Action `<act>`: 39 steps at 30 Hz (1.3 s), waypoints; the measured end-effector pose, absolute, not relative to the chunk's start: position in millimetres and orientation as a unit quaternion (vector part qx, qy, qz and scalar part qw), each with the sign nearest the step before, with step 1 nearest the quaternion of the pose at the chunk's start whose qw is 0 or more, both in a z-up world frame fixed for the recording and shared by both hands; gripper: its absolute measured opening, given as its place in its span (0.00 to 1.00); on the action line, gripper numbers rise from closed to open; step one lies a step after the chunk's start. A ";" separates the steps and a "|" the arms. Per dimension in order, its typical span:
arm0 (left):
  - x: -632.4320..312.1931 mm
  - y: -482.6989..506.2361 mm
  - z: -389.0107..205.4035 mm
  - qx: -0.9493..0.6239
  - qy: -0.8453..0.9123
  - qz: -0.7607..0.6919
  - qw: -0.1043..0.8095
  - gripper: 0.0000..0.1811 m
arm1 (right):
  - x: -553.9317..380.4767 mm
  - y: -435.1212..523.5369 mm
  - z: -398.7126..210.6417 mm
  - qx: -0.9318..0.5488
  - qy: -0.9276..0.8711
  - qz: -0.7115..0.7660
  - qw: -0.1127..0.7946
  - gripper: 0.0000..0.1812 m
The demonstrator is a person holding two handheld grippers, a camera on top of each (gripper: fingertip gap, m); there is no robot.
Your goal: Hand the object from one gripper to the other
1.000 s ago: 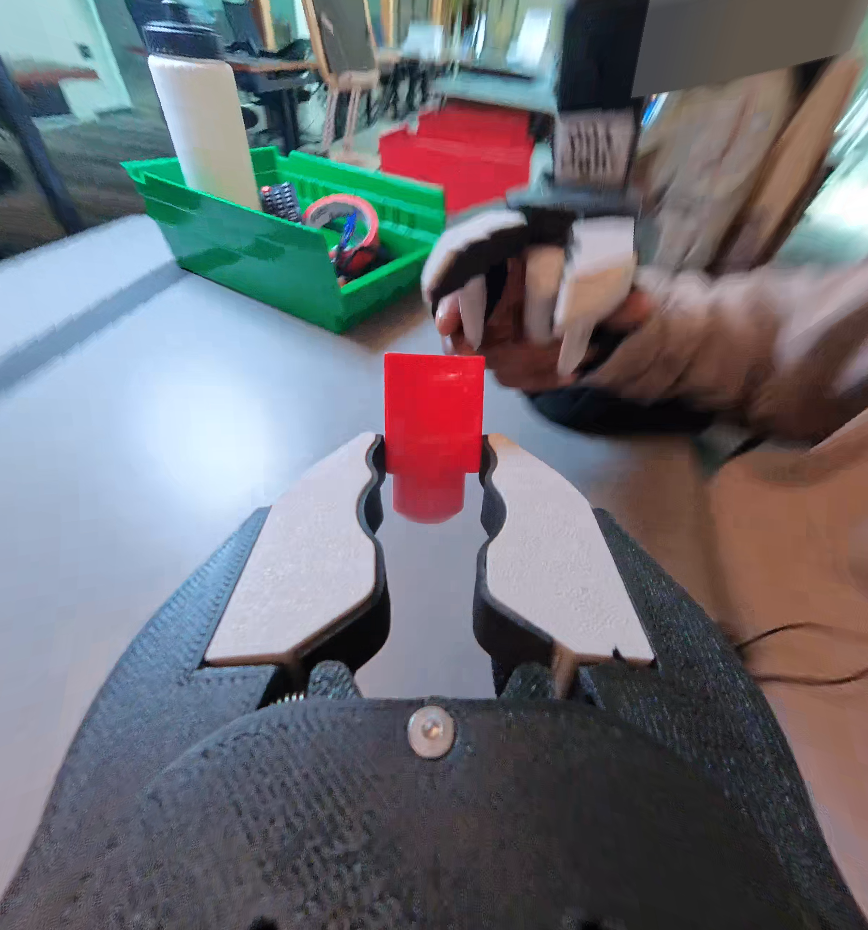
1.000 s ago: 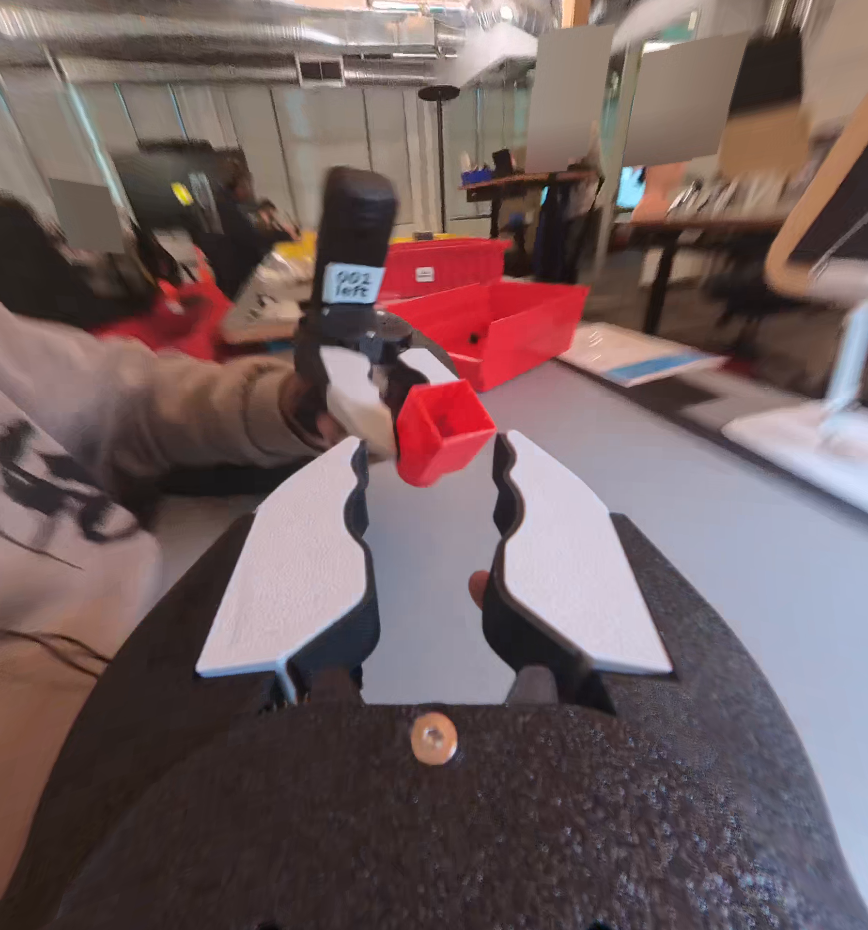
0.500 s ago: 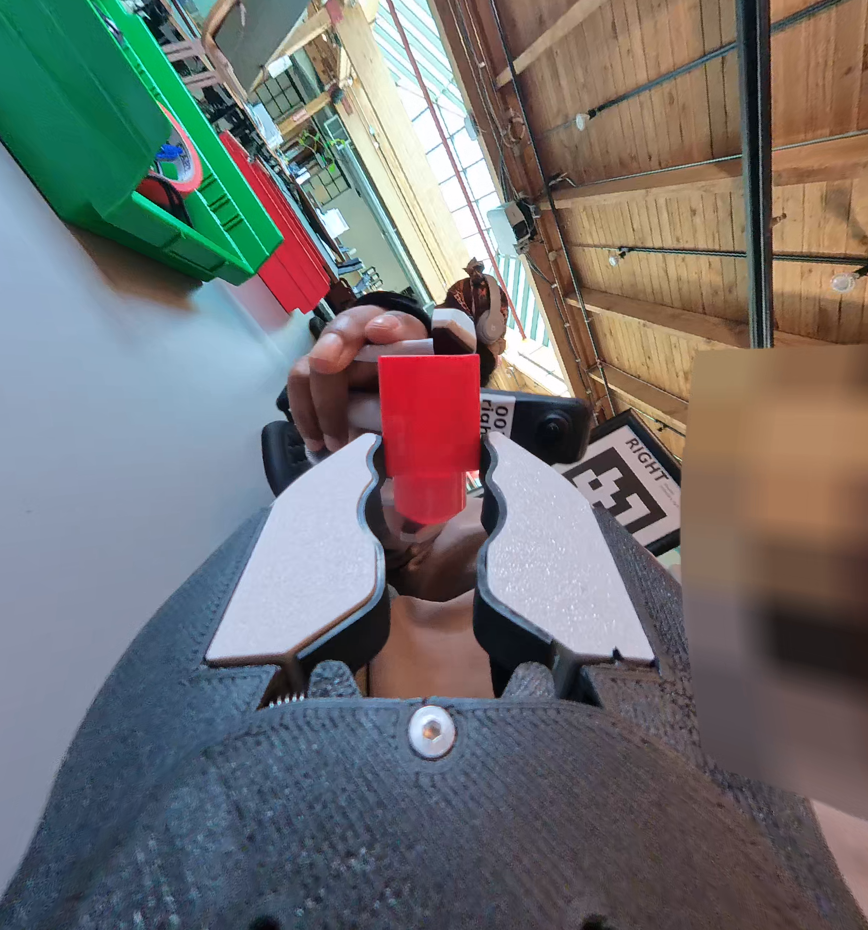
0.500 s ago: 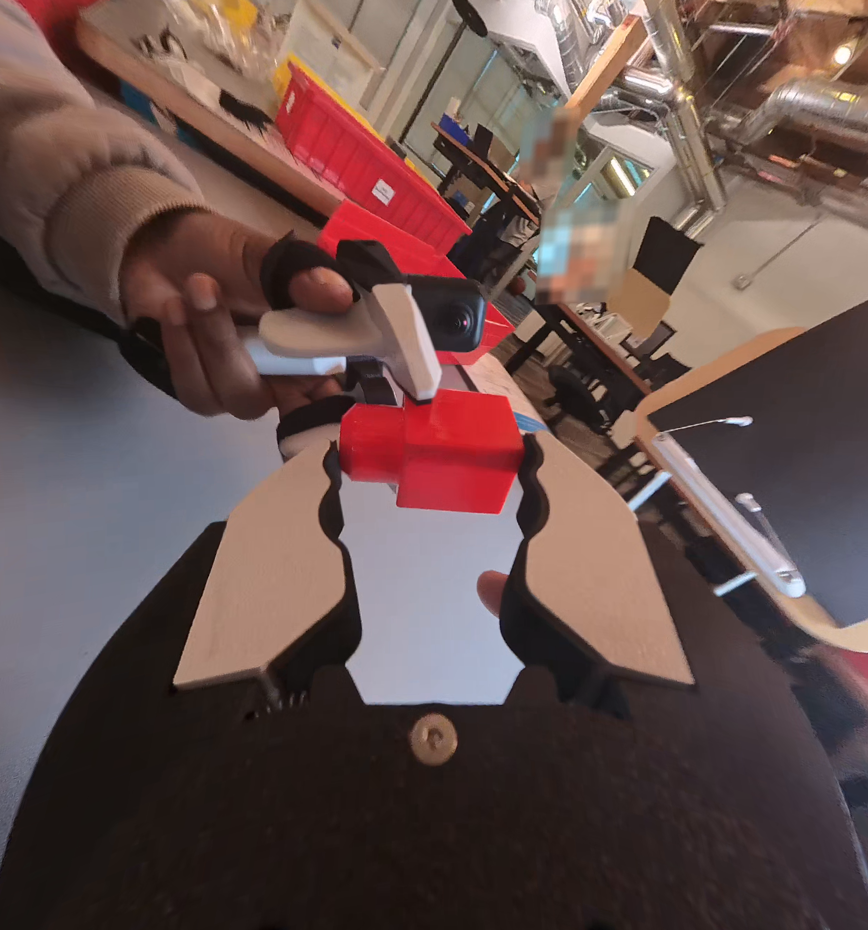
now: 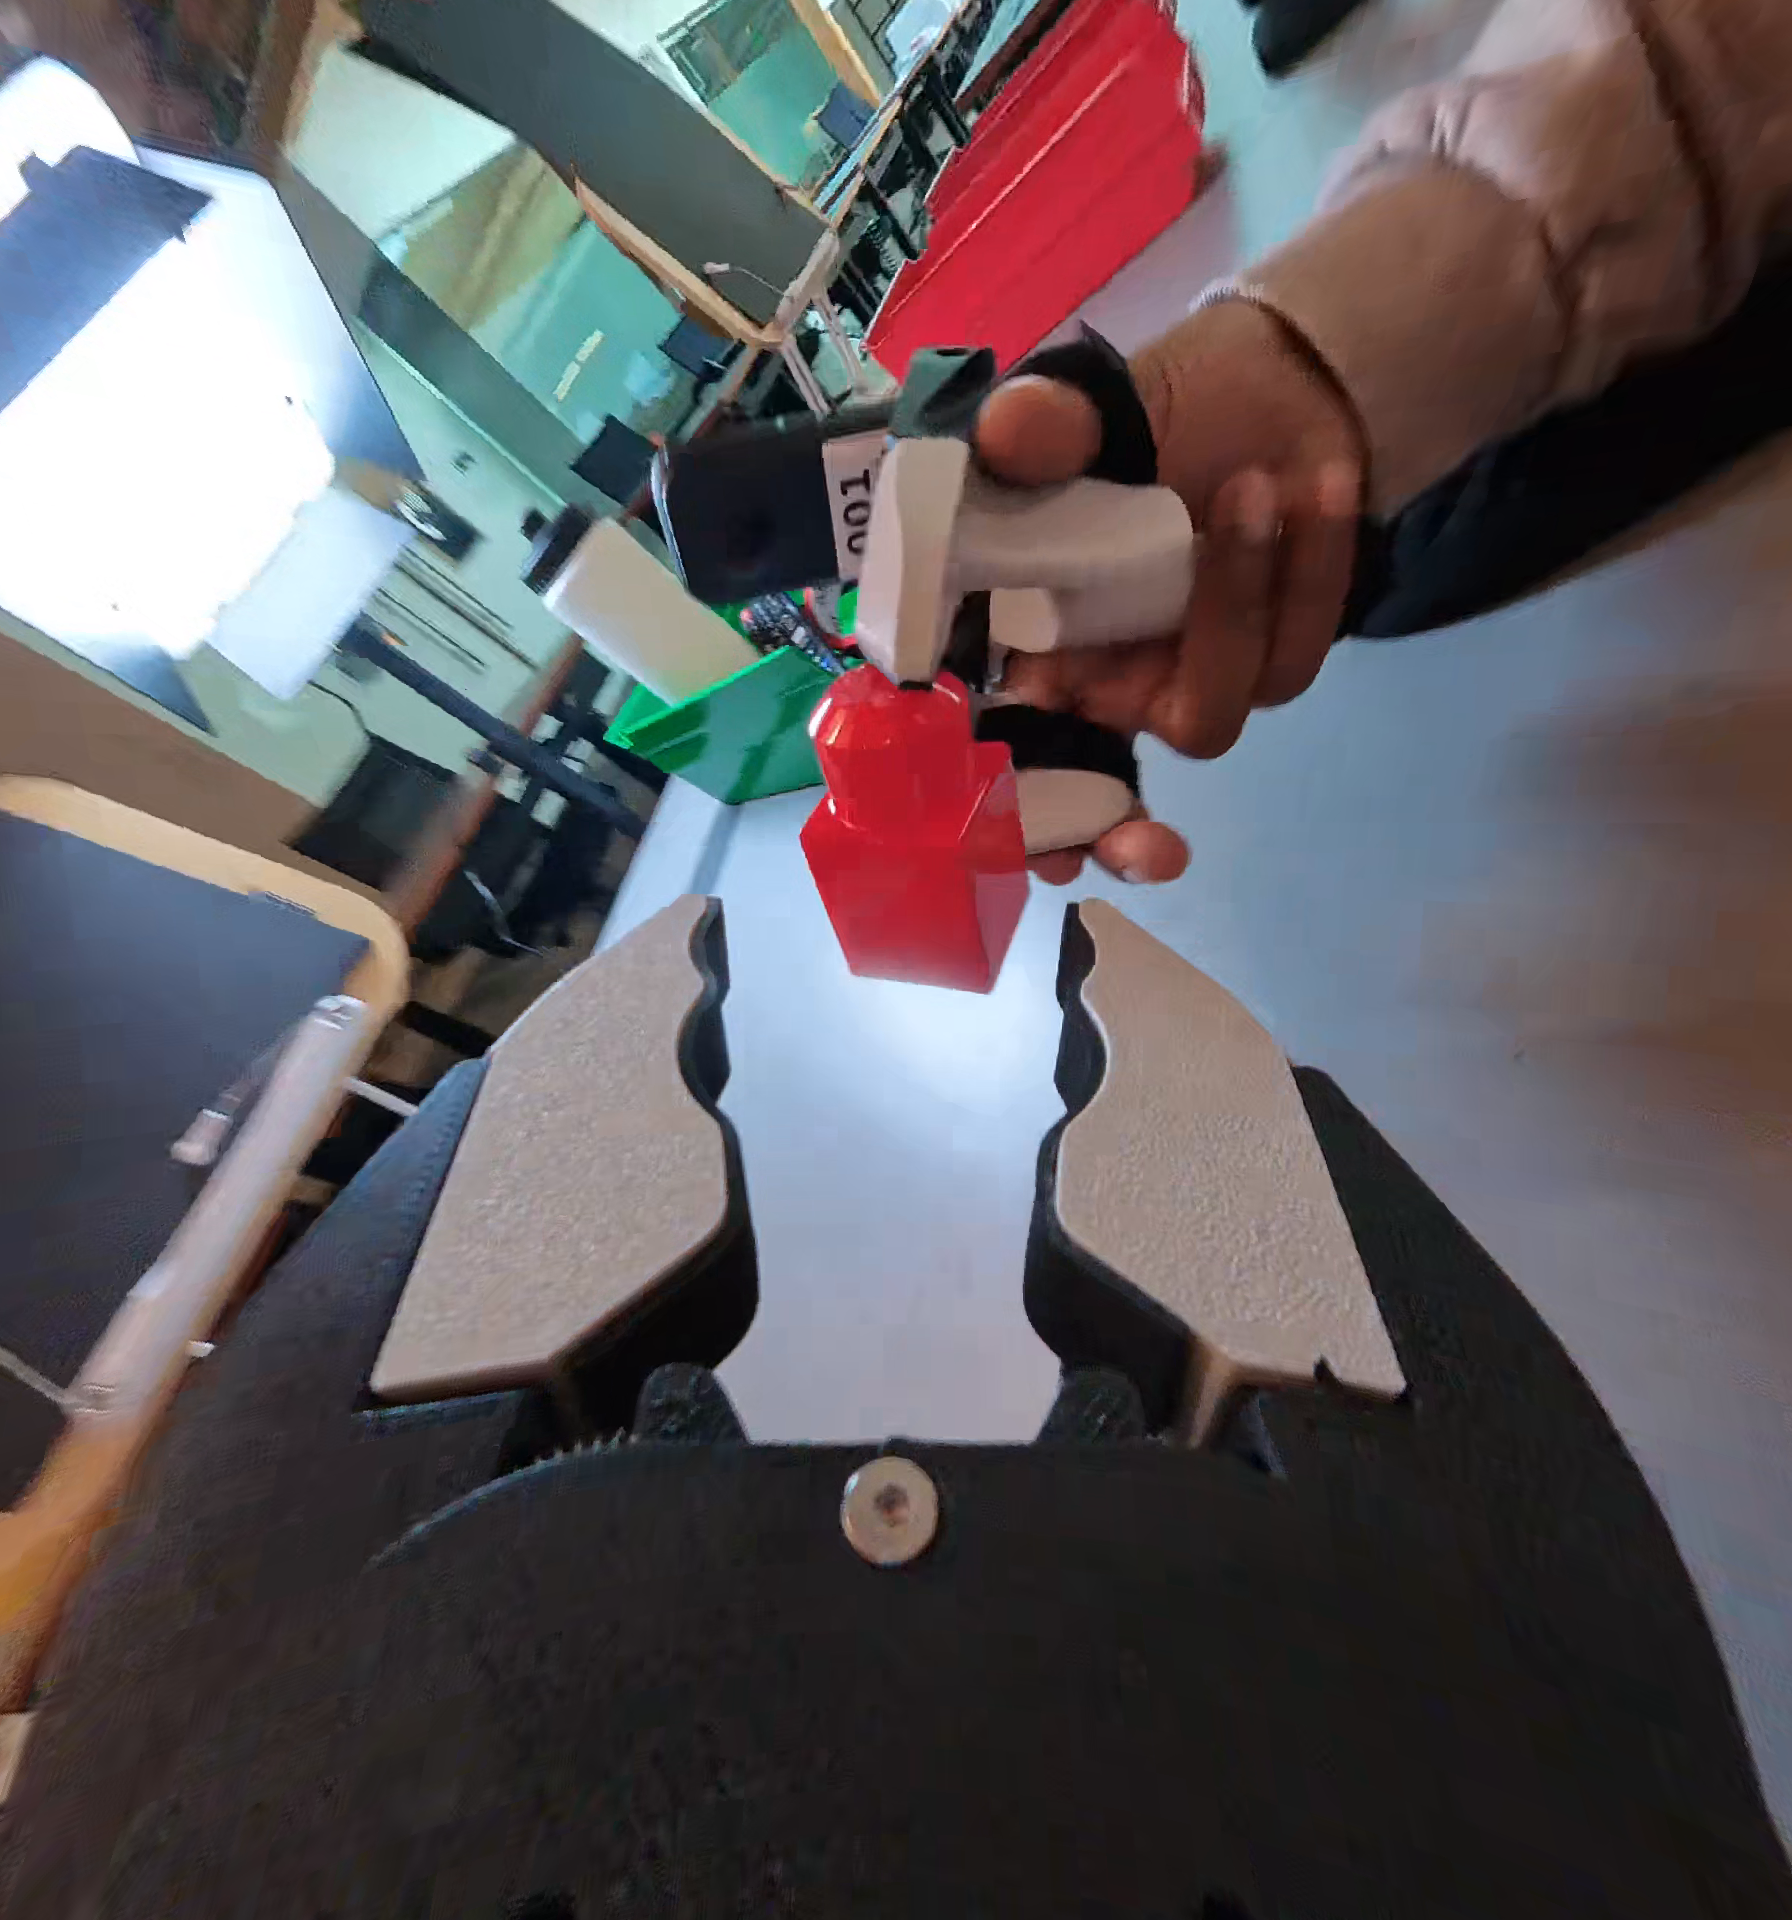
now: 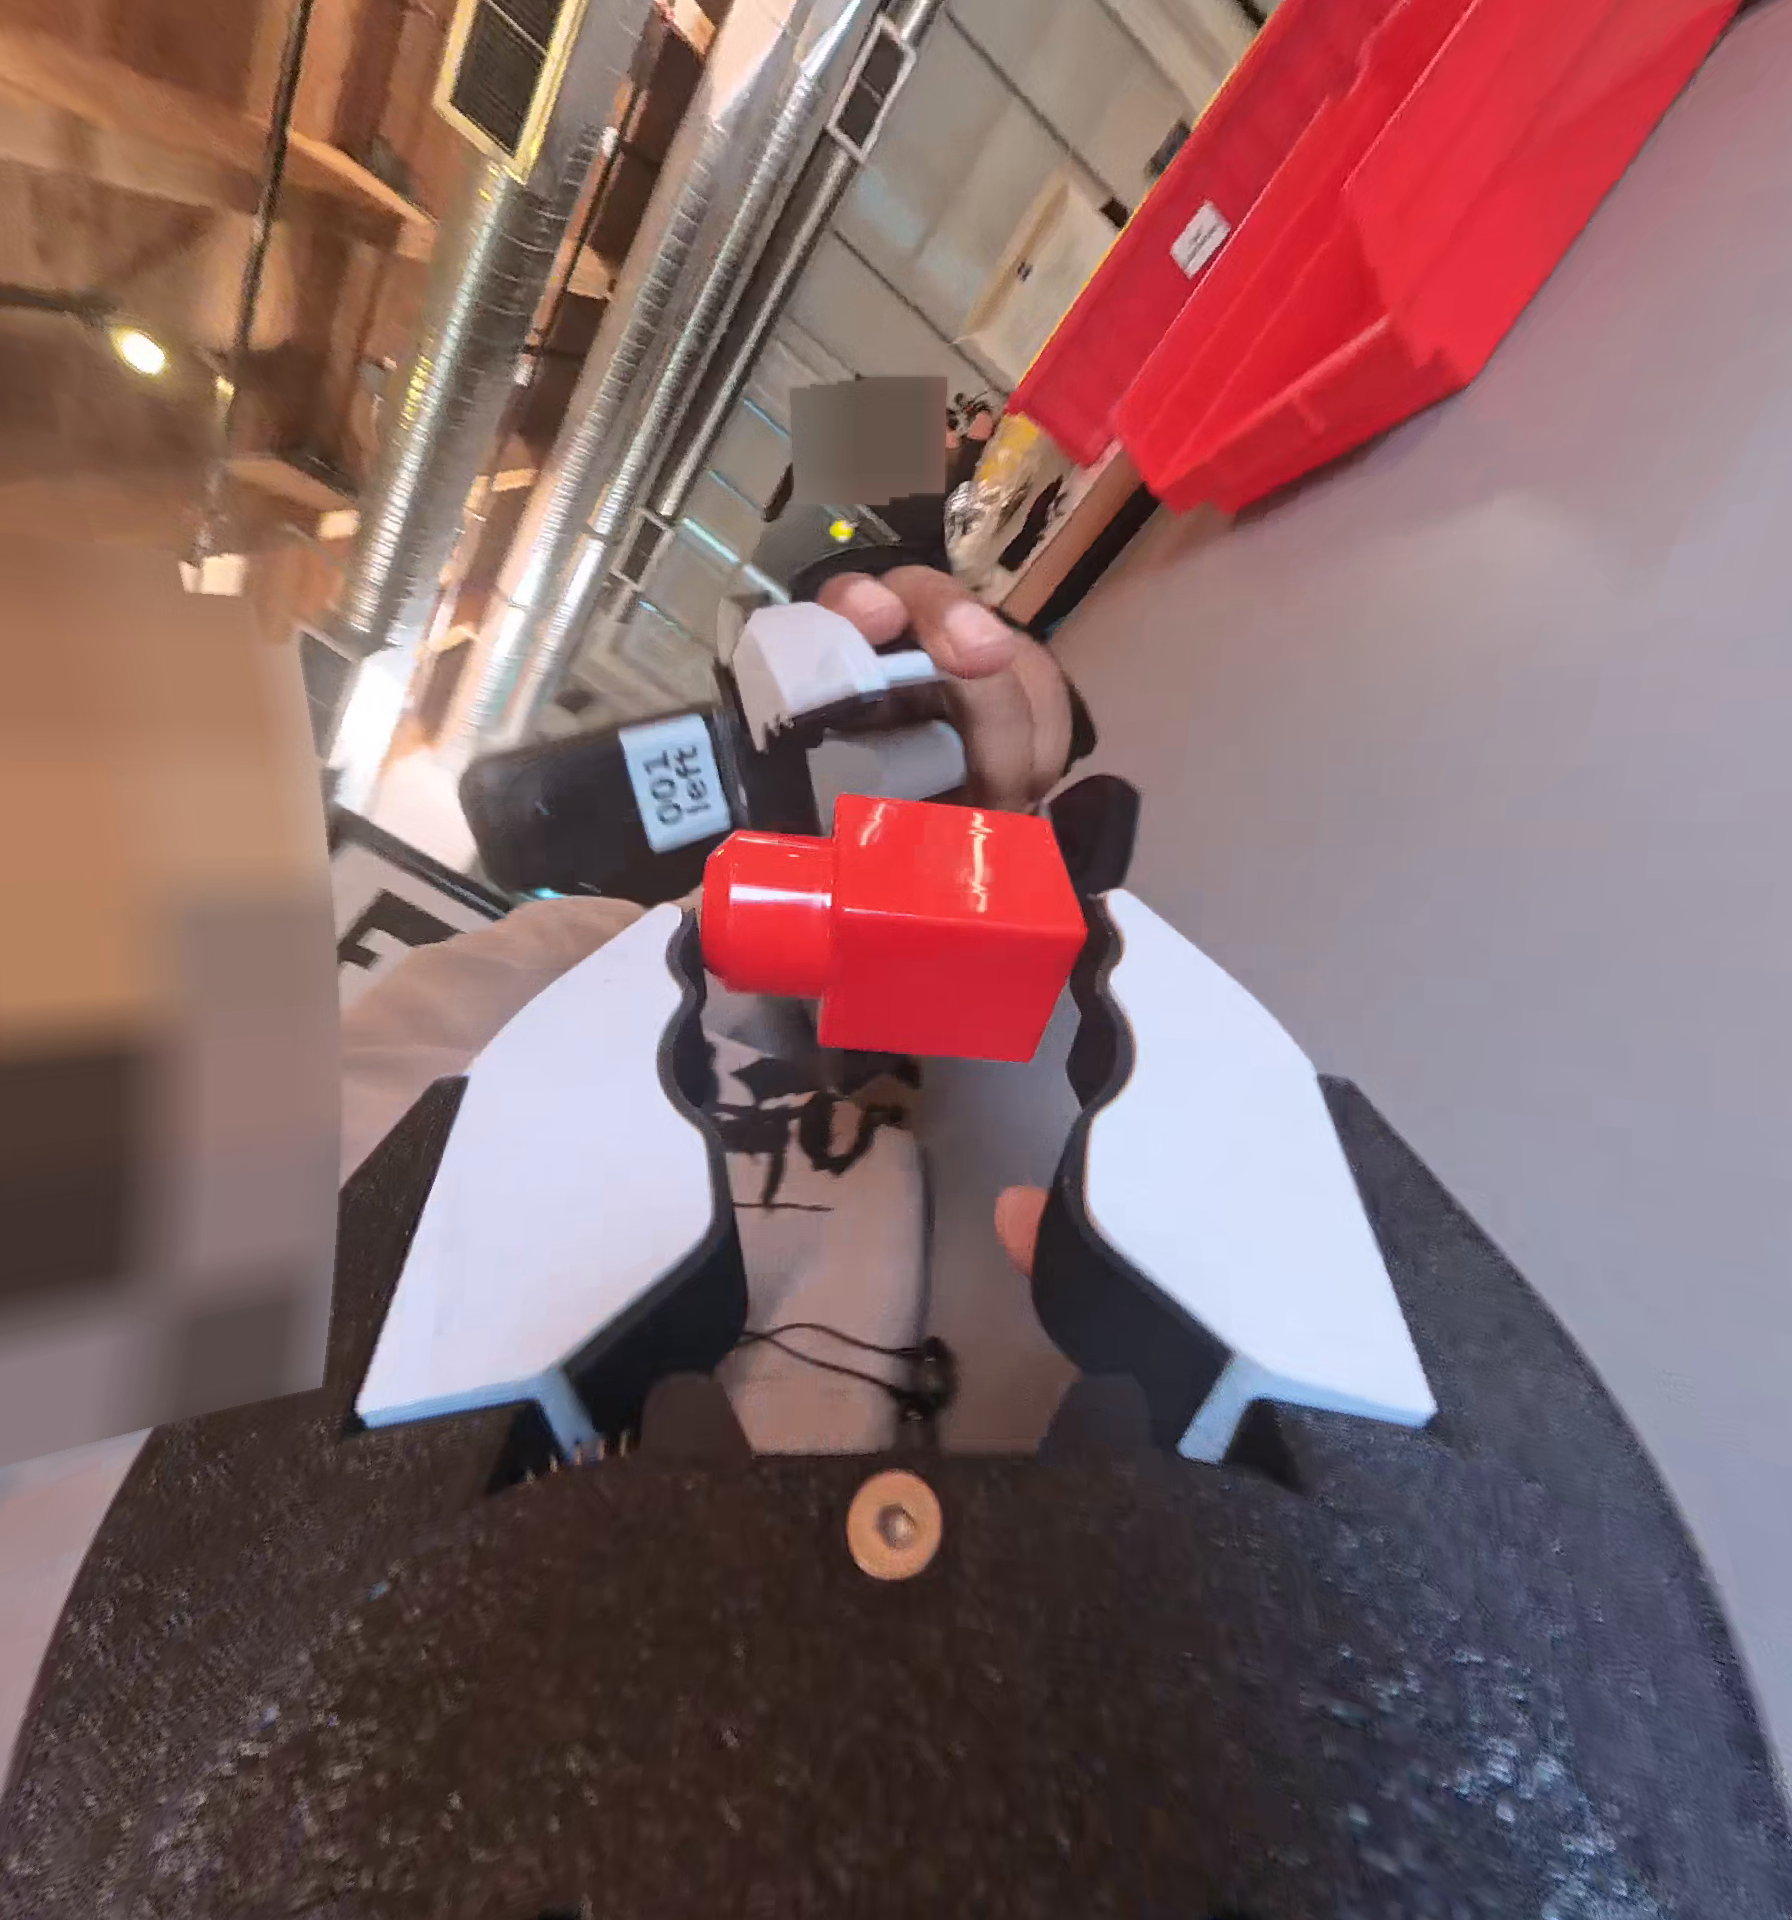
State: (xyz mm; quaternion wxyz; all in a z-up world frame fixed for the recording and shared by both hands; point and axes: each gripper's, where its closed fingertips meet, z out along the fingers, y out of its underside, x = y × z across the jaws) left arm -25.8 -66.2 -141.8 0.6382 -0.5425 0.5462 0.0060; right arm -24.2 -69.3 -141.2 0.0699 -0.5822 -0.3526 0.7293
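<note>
Right gripper [image 6: 892, 935] is clamped on the red block [image 6: 902, 930]: in the right wrist view the block sits across the fingertips, round stud against the left finger, flat square end against the right finger. Block is in the air above the grey table [image 6: 1494, 831], touching only the right gripper.

In the left wrist view the left gripper [image 5: 890, 925] has its jaws apart with nothing between them. The block [image 5: 913, 862] hangs just beyond the fingertips, close to them but clear of both pads. The right gripper [image 5: 923, 717] shows farther off here, one white finger on the stud end, the other mostly hidden behind the block. A hand [image 5: 1214, 582] in a beige sleeve holds it.

In the right wrist view the left gripper shows behind the block as a black body with a white label, held by the other hand [image 6: 975, 675]; its fingertips are hidden by the block.

Background: green bin [image 5: 736, 738] with a white bottle [image 5: 643, 613] at the far table edge, red bins [image 6: 1339, 291] along the table. All blurred by tilt and motion.
</note>
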 end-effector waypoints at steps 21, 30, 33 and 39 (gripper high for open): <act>-13.9 -79.9 -168.3 -0.397 0.655 0.191 0.614 0.29 | -20.4 -94.8 -157.1 -0.580 -0.351 0.733 -0.058 0.38; -16.4 -76.9 -153.0 -0.566 0.555 -0.089 0.602 0.29 | -5.4 -55.6 -129.6 -0.519 -0.507 0.613 0.312 0.40; -13.9 -77.5 -157.2 -0.646 0.483 -0.266 0.528 0.29 | -2.6 -52.0 -140.6 -0.459 -0.606 0.457 0.461 0.40; -10.3 -80.5 -170.8 -0.708 0.381 -0.447 0.392 0.29 | -10.3 -69.8 -157.3 -0.398 -0.674 0.368 0.502 0.43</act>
